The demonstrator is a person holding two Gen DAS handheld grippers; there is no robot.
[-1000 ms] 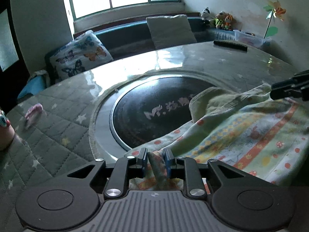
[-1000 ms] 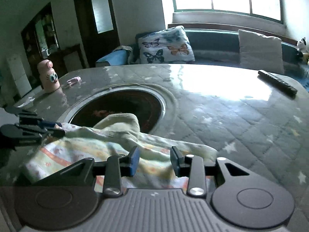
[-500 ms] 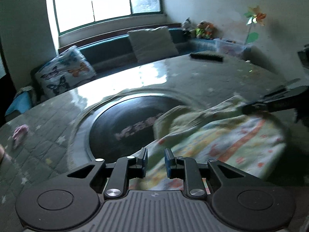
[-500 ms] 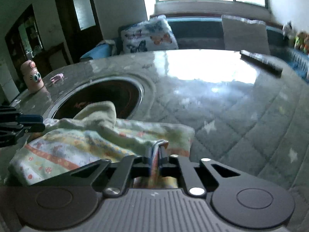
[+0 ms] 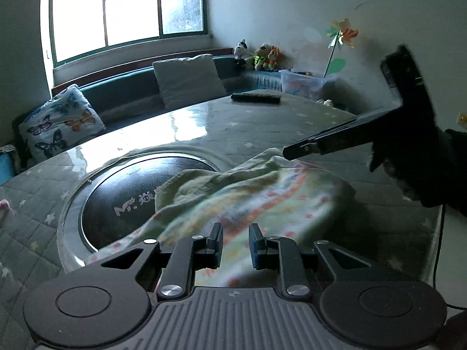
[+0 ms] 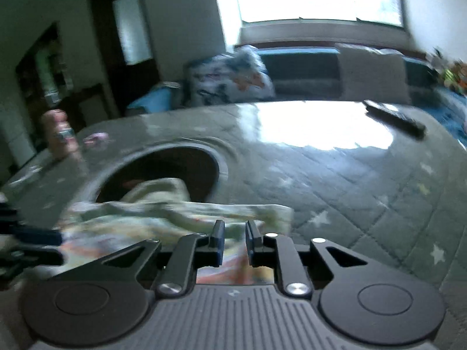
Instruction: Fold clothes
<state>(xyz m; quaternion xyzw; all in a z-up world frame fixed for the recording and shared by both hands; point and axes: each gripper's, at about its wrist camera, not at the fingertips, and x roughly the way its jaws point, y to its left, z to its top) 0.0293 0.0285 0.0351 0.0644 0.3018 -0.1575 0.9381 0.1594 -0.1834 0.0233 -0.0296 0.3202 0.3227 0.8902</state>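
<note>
A pale patterned garment [image 5: 262, 201] with red and yellow prints lies bunched on the quilted table, partly over the round dark hotplate [image 5: 131, 198]. It also shows in the right wrist view [image 6: 163, 218], blurred. My left gripper [image 5: 235, 245] is open and empty just above the garment's near edge. My right gripper [image 6: 232, 243] is open and empty above the garment's other edge; from the left wrist view it shows as a dark arm [image 5: 335, 140] over the cloth's far side.
A black remote [image 5: 255, 98] lies on the far part of the table [image 5: 292, 128]. A pink figurine [image 6: 59, 134] stands at the table's left edge. Cushions [image 5: 186, 81] and soft toys [image 5: 262, 55] sit on the bench behind.
Both grippers let go of the garment: the left opened first, then the right. Both have lifted and pulled back a little. The cloth has dropped onto the table.
</note>
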